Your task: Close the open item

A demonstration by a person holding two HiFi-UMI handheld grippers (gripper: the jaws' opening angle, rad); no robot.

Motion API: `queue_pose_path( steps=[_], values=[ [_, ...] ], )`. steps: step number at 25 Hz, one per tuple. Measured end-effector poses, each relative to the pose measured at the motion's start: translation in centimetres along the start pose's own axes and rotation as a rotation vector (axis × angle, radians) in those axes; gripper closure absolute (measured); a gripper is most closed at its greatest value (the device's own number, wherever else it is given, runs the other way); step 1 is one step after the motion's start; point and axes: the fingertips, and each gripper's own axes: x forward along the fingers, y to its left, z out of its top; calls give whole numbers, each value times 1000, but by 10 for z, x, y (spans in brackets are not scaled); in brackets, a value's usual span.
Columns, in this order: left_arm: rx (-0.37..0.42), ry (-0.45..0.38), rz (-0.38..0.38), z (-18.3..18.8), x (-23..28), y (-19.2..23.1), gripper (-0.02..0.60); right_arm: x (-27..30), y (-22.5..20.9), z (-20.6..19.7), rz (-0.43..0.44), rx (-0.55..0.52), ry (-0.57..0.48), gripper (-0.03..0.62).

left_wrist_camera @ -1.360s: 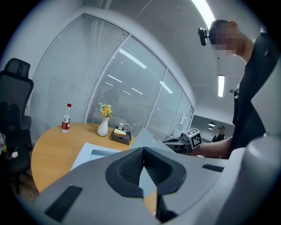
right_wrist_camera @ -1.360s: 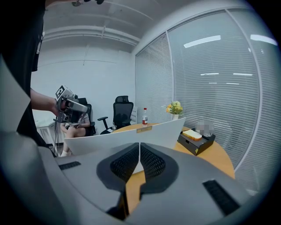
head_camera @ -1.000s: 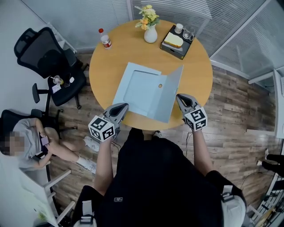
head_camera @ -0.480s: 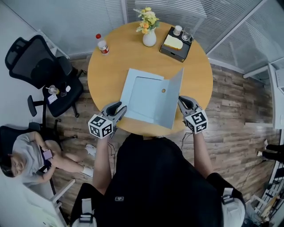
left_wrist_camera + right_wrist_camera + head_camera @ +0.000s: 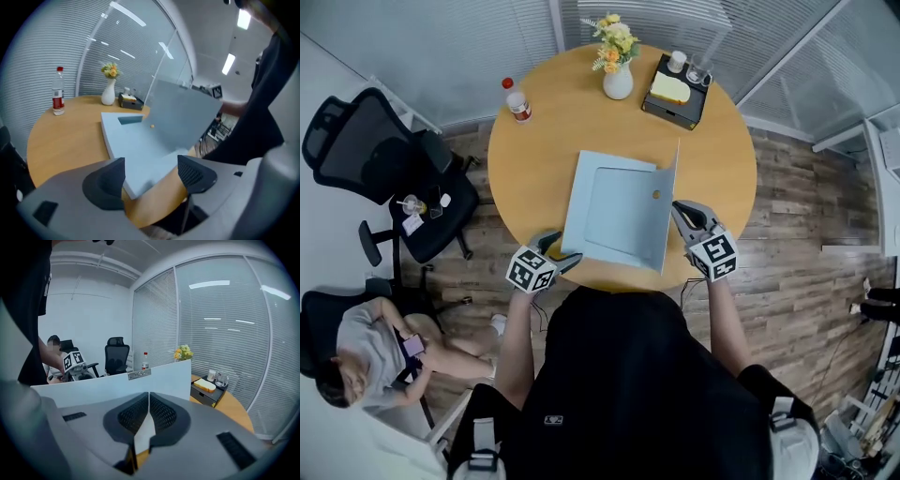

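Beyond the folder [image 5: 614,206] — vase [image 5: 618,82], bottle [image 5: 518,100], perhaps a tray [image 5: 675,112].

Your folder [image 5: 614,206] is pale blue all over, with a small tan dot [image 5: 656,195] on its raised cover. The tabletop [image 5: 544,141] under it is a warm orange-tan. Your left tool [image 5: 562,255] and right tool [image 5: 682,212] are both grey, with dark mesh-patterned pads [image 5: 196,172] and black-and-white square markers. Further back you have a white vase [image 5: 618,81] of yellow and orange flowers [image 5: 614,34]. There is also a bottle [image 5: 517,99] with a red cap and red label, and a black tray [image 5: 671,111] holding a yellow block [image 5: 667,87]. The chairs [image 5: 366,150] are black and the floor [image 5: 806,216] is brown planks.
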Motion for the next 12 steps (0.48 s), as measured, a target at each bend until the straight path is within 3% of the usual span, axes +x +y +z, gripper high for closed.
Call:
queue_pose_path(
  steps=[4, 12],
  values=[
    [114, 193, -40, -45, 15, 6, 230, 14, 5, 5, -1, -6, 8, 586],
    [133, 273, -79, -76, 32, 14, 229, 44, 20, 8, 44, -23, 23, 586]
  ],
)
